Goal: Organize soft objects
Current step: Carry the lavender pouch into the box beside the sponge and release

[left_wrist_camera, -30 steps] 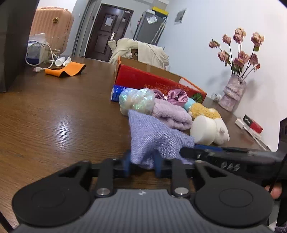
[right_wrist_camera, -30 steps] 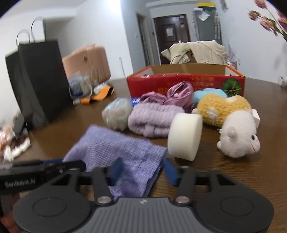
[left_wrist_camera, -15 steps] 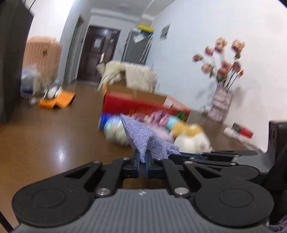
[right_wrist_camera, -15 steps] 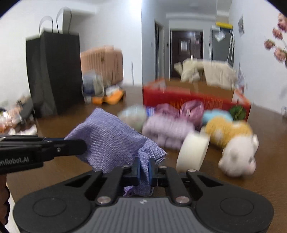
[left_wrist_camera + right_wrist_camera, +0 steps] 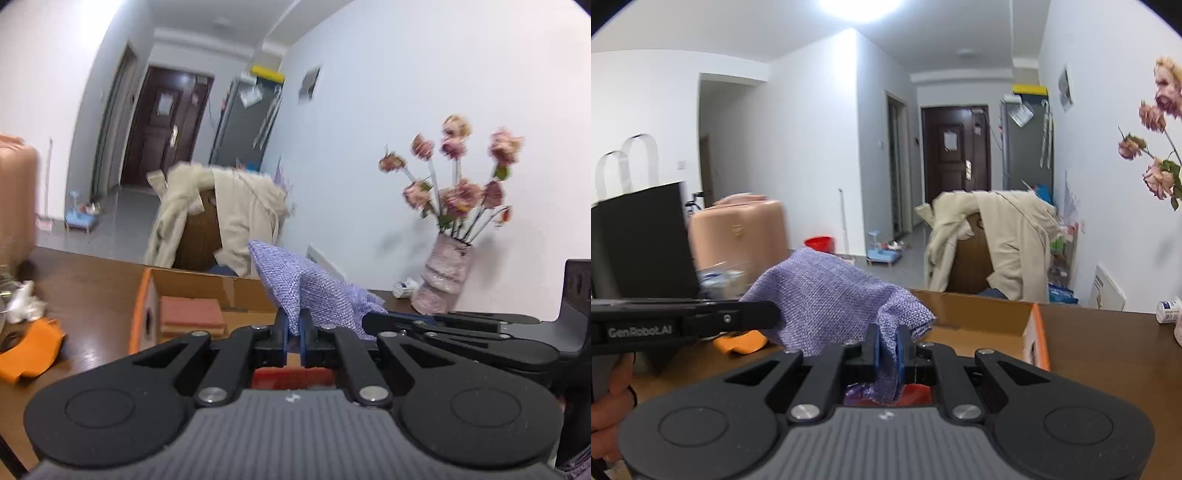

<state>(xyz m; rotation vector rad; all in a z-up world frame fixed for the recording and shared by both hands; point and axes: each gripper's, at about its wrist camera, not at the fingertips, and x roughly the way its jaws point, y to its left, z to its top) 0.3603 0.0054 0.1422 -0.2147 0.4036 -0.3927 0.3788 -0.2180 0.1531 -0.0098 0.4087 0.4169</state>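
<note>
A purple woven cloth (image 5: 314,291) hangs in the air between both grippers, above the open cardboard box (image 5: 207,288). My left gripper (image 5: 293,328) is shut on one corner of it. My right gripper (image 5: 888,350) is shut on another corner of the purple cloth (image 5: 827,291), which drapes down between its blue pads. In the left wrist view the right gripper (image 5: 384,319) comes in from the right beside the cloth. In the right wrist view the left gripper (image 5: 772,314) reaches in from the left to the cloth's edge. The other soft toys are hidden below the gripper bodies.
The box has an orange edge (image 5: 1038,339) and a reddish block (image 5: 192,314) inside. An orange cloth (image 5: 29,350) lies on the brown table (image 5: 92,295) at left. A vase of flowers (image 5: 443,273) stands at right. A black bag (image 5: 639,243) and a pink suitcase (image 5: 738,229) stand left.
Both grippers closed on the purple cloth and lifted it off the table, up and toward the box. The pile of soft toys dropped out of sight.
</note>
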